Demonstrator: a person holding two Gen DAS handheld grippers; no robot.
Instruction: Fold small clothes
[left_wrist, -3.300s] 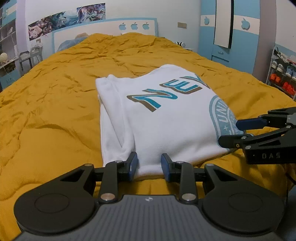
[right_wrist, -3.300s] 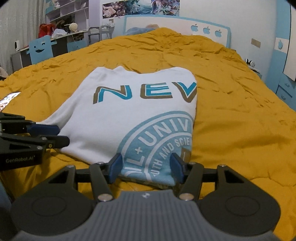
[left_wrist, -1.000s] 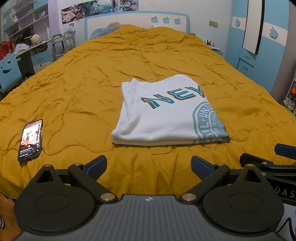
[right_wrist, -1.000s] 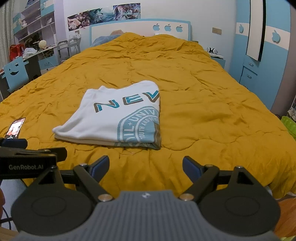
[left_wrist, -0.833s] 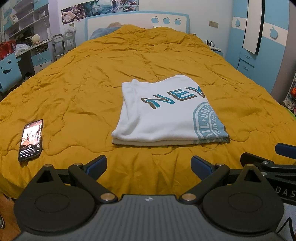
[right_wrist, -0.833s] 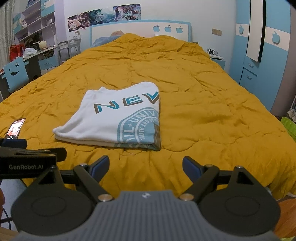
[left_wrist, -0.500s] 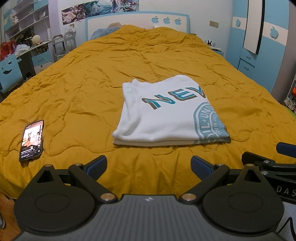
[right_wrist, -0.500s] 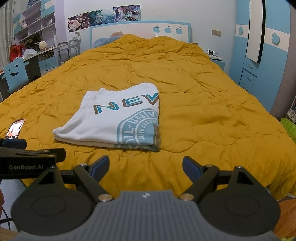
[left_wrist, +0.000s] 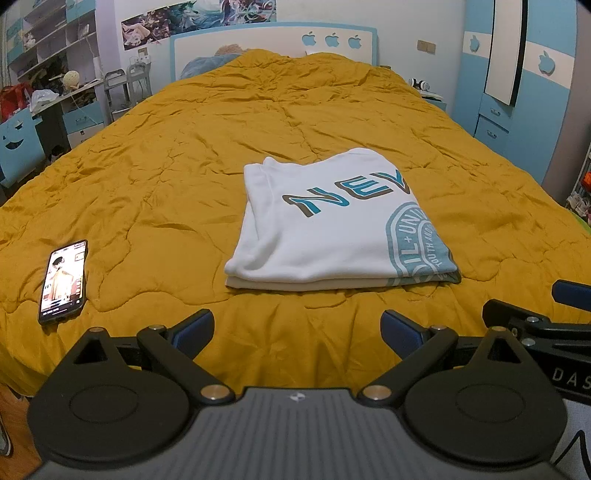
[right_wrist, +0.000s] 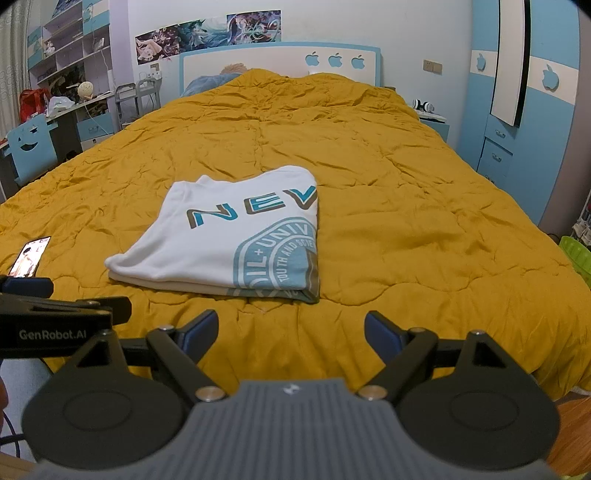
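Note:
A white T-shirt (left_wrist: 332, 229) with blue "NEV" lettering and a round blue emblem lies folded into a flat rectangle on the yellow bedspread (left_wrist: 258, 129). It also shows in the right wrist view (right_wrist: 236, 243). My left gripper (left_wrist: 297, 326) is open and empty, held back from the shirt over the bed's near edge. My right gripper (right_wrist: 291, 326) is open and empty too, equally far back. Each gripper shows at the edge of the other's view.
A phone (left_wrist: 63, 280) with a lit screen lies on the bedspread at the near left, also in the right wrist view (right_wrist: 29, 256). A blue wardrobe (left_wrist: 517, 74) stands right, a desk and shelves (left_wrist: 44, 92) left, a headboard (left_wrist: 273, 40) behind.
Since 3.3 s ago both grippers have let go of the shirt's near edge, opened wide and pulled back from the bed. Over the last second almost nothing moves.

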